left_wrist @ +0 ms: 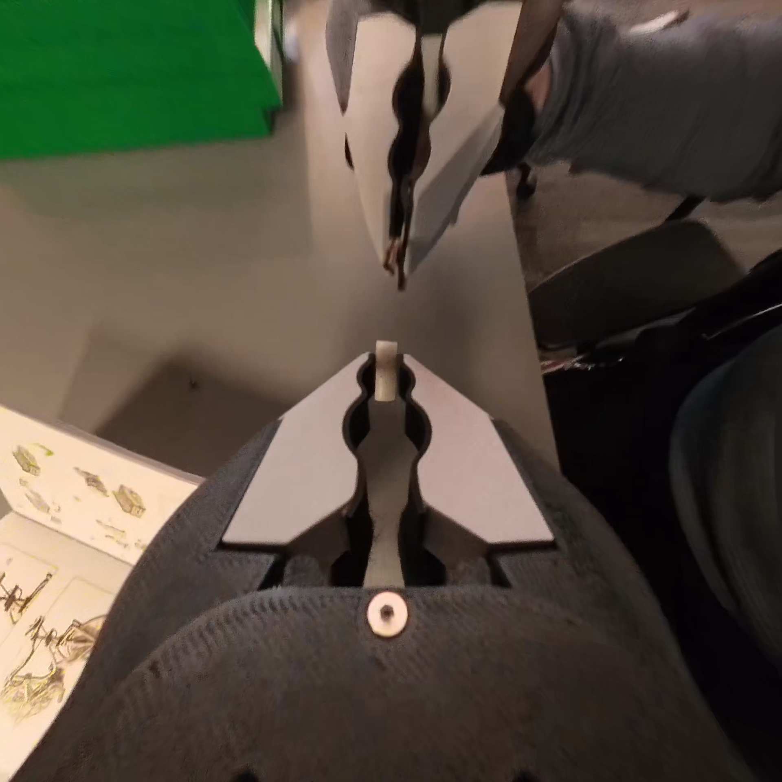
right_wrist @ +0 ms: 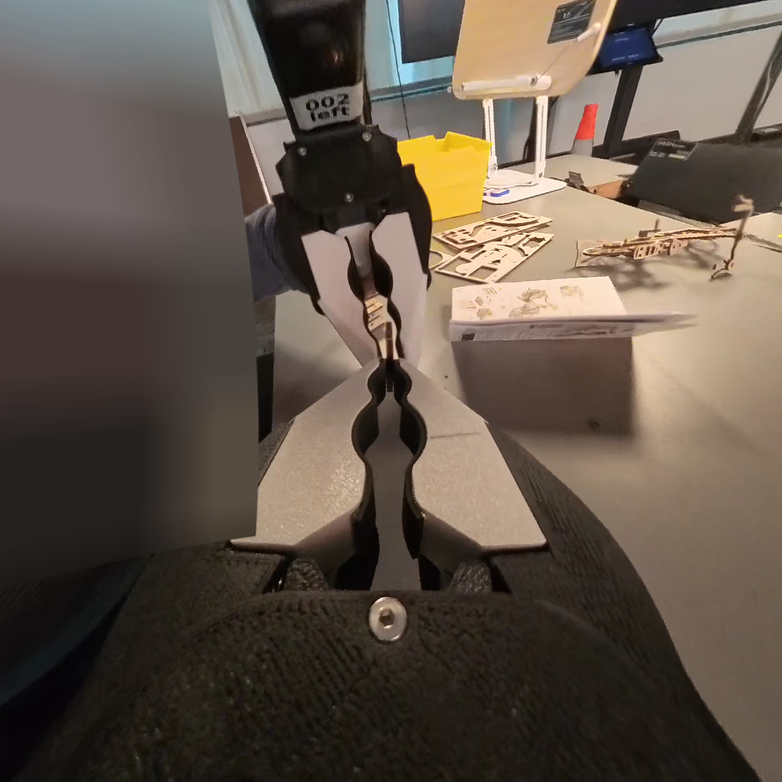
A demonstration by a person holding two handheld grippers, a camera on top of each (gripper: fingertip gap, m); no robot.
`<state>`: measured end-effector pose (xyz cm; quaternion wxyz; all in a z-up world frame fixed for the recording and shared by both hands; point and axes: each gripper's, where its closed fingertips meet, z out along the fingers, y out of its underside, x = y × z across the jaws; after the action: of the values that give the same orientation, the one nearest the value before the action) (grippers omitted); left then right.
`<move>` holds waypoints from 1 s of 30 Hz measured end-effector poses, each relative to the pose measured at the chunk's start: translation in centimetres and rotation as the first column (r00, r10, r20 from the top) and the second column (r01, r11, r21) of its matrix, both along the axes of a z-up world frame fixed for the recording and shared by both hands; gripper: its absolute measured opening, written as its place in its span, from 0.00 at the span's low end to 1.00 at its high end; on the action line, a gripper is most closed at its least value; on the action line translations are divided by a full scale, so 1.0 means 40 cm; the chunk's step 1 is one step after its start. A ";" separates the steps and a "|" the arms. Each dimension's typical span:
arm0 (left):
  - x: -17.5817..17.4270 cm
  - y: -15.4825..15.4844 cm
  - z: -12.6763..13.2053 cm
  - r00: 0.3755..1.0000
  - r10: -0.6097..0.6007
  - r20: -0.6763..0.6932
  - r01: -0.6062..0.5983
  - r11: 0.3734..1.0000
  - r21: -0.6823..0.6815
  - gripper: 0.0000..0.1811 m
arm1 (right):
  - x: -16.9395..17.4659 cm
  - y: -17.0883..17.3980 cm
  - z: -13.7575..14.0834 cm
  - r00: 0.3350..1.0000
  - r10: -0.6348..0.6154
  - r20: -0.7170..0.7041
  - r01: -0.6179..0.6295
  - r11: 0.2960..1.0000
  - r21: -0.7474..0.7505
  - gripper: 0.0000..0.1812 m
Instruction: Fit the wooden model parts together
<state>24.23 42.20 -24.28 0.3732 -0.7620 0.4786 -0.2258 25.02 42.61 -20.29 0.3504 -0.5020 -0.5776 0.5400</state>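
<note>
My left gripper (left_wrist: 386, 359) is shut on a small pale wooden part (left_wrist: 386, 372) that sticks out a little past its tips. In the right wrist view the same gripper (right_wrist: 389, 351) points down at me, and the slotted wooden part (right_wrist: 375, 311) runs between its fingers. My right gripper (right_wrist: 387, 367) is shut on a thin dark wooden piece (right_wrist: 388, 383), seen edge-on. In the left wrist view that gripper (left_wrist: 397, 271) comes from above with the thin piece (left_wrist: 400, 279) poking out of its tips. The two grippers face tip to tip above the grey table (right_wrist: 634, 465), a short gap apart.
An instruction booklet (right_wrist: 537, 311) lies on the table, also at the lower left in the left wrist view (left_wrist: 72, 520). Behind it are cut wooden sheets (right_wrist: 495, 245), a part-built wooden model (right_wrist: 660, 247), a yellow bin (right_wrist: 444, 177) and a board on a stand (right_wrist: 524, 50). A green box (left_wrist: 127, 72) stands far left. Tip to tip, the grippers are about 4 centimetres apart.
</note>
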 end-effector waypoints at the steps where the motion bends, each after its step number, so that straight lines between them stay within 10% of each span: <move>1: 0.005 -0.003 0.013 1.000 -0.003 0.020 0.002 1.000 0.008 0.05 | -0.004 -0.005 0.002 1.000 0.002 0.010 -0.002 1.000 0.018 0.00; 30: 0.027 -0.013 0.033 0.998 -0.027 0.052 0.027 1.000 0.003 0.05 | -0.016 -0.015 -0.019 0.987 -0.002 0.164 -0.019 0.992 0.127 0.00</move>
<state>25.33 41.70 -22.97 0.3835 -0.7489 0.4791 -0.2501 24.40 42.02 -21.06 0.3310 -0.5186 -0.6399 0.4605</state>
